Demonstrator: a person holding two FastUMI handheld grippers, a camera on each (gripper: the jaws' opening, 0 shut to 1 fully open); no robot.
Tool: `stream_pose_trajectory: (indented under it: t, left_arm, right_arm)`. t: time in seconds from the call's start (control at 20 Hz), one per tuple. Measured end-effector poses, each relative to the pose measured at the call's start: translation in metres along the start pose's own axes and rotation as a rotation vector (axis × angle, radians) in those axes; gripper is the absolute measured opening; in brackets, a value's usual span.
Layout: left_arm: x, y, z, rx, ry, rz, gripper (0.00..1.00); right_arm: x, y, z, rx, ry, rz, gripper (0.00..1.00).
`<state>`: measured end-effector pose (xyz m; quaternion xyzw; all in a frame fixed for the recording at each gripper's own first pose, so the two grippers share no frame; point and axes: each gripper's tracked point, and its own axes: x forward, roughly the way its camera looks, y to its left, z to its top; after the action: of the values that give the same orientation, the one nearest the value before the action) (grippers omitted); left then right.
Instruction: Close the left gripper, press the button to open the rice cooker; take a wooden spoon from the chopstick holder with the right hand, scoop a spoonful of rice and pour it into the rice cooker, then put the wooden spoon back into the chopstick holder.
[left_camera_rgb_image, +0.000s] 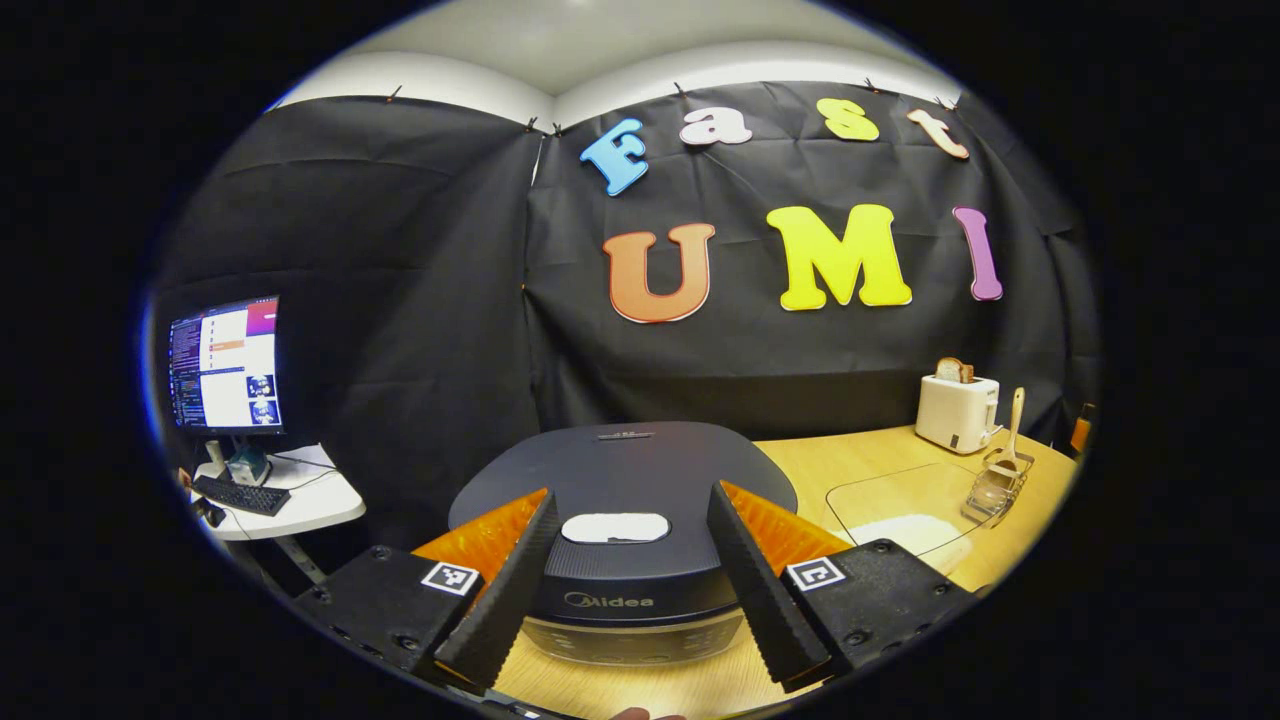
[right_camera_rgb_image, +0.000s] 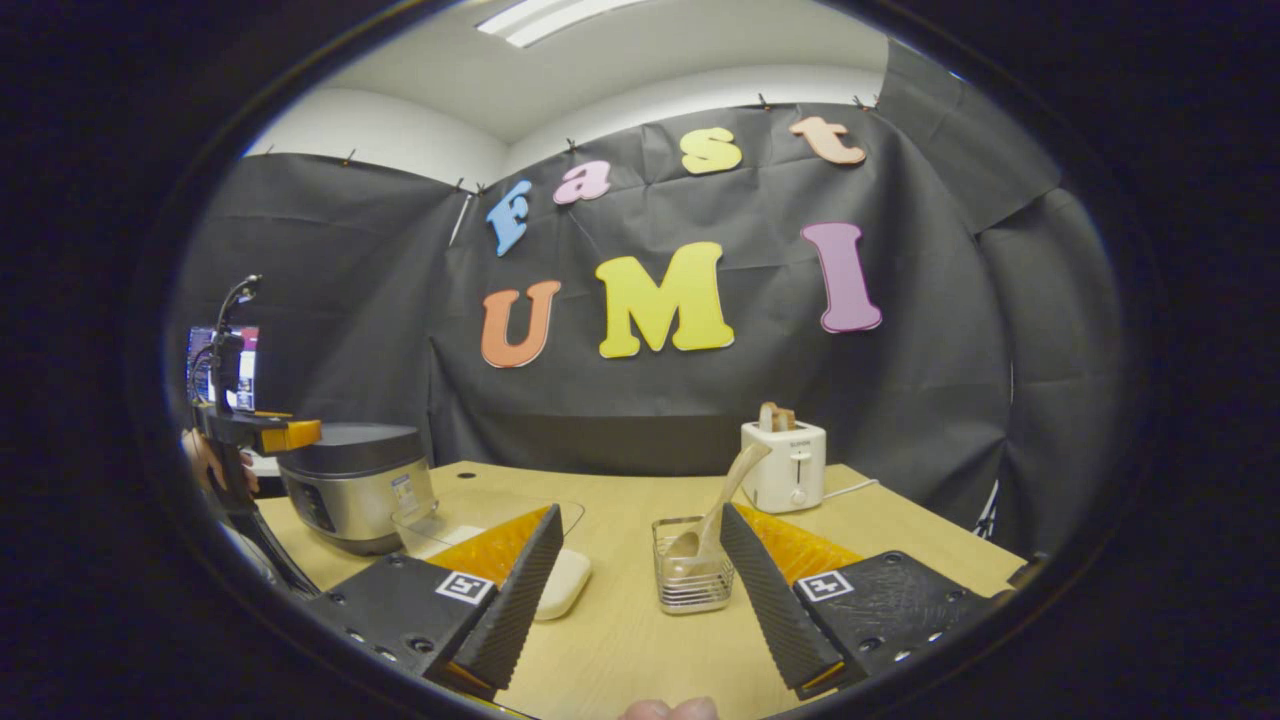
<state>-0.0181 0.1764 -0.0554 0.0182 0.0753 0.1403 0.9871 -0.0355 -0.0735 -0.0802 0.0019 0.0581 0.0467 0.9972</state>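
This is a staged recording booth in a lab or office room, not a real kitchen: black cloth is pinned up as walls under a plain white ceiling with a strip light. Kitchen props, a rice cooker, toaster and chopstick holder, sit on a pale wooden worktop. A lit computer monitor and keyboard stand on a small side table

Black-lidded, silver-walled rice cooker with white button; pale wooden spoon; white toaster.
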Motion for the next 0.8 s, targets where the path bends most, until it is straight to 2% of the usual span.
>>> stream_pose_trajectory:
  t: [0.05,0.1,0.2,0.3,0.5,0.55,0.6,0.8]
  left_arm:
    - [0.001,0.000,0.000,-0.003,0.010,0.005,0.95]
    - [0.000,0.000,-0.001,-0.007,0.014,0.011,0.95]
    - [-0.001,0.002,-0.001,-0.006,0.030,0.032,0.95]
    - [-0.001,-0.003,0.004,-0.023,0.035,0.040,0.98]
    - [-0.012,-0.021,0.048,-0.017,-0.059,0.026,0.98]
    - [-0.013,-0.028,0.063,-0.012,-0.090,0.018,0.98]
    - [-0.019,-0.039,0.074,-0.009,-0.113,0.000,0.97]
    - [-0.036,-0.079,0.104,-0.016,-0.177,-0.073,0.98]
  right_arm:
    - [0.000,0.000,0.001,-0.004,-0.001,-0.005,0.91]
    - [0.001,-0.002,0.000,-0.008,0.000,-0.010,0.94]
    - [0.000,-0.003,0.003,-0.011,-0.003,-0.018,0.91]
    - [-0.001,-0.005,0.007,-0.008,-0.013,-0.029,0.94]
    - [-0.004,-0.009,0.018,-0.025,-0.034,-0.058,0.94]
    - [-0.005,-0.010,0.023,-0.032,-0.042,-0.067,0.91]
    - [-0.006,-0.012,0.028,-0.037,-0.053,-0.076,0.94]
    - [-0.009,-0.019,0.058,-0.046,-0.114,-0.118,0.94]
